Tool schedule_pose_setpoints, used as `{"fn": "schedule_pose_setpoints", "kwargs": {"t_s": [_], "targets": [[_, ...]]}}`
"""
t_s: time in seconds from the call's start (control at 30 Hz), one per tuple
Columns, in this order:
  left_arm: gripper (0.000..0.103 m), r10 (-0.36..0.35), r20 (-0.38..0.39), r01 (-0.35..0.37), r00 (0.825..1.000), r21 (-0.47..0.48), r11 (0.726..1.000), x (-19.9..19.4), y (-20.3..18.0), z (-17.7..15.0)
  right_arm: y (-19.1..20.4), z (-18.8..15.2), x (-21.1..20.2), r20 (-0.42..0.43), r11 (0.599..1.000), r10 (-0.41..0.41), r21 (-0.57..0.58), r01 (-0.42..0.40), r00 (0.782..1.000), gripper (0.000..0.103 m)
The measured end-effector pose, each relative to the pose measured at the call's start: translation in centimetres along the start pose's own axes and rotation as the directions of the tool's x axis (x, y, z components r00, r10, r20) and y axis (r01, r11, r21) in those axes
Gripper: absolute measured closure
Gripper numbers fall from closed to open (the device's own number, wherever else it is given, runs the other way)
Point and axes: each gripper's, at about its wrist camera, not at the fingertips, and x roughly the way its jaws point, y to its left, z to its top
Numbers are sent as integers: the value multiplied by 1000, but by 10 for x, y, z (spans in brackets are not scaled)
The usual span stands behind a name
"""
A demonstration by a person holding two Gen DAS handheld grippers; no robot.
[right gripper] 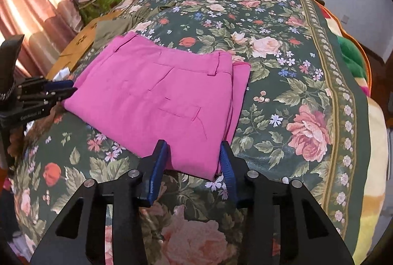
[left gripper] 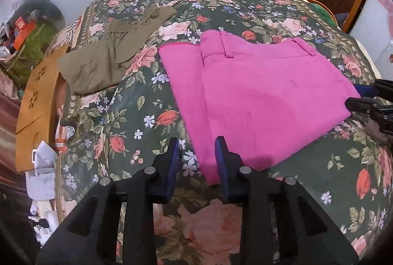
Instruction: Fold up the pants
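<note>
Left gripper: fingers narrowly parted over one near corner of the pink pants, one finger above the cloth, the other beside its edge; nothing is pinched. Right gripper: fingers narrowly parted, straddling the other near corner without squeezing it. The pants lie folded flat on the floral bedspread. Beyond the pants lie olive trousers.
</note>
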Motion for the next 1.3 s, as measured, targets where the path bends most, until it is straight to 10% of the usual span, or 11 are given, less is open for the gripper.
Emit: {"fn": "schedule_pose_setpoints", "kwargs": {"t_s": [0.73, 1.1, 1.3], "targets": [[73, -14, 77, 19, 997, -66, 998, -32, 26, 41, -18, 26, -20, 73, 999, -43, 35, 40, 996, 62], [72, -82, 17, 82, 997, -54, 995, 14, 6, 90, -39, 67, 19, 52, 995, 18, 96, -23, 998, 62], [71, -56, -39, 55, 998, -43, 998, 48, 1, 93, -40, 76, 52, -10, 998, 12, 67, -11, 1000, 80]]}}
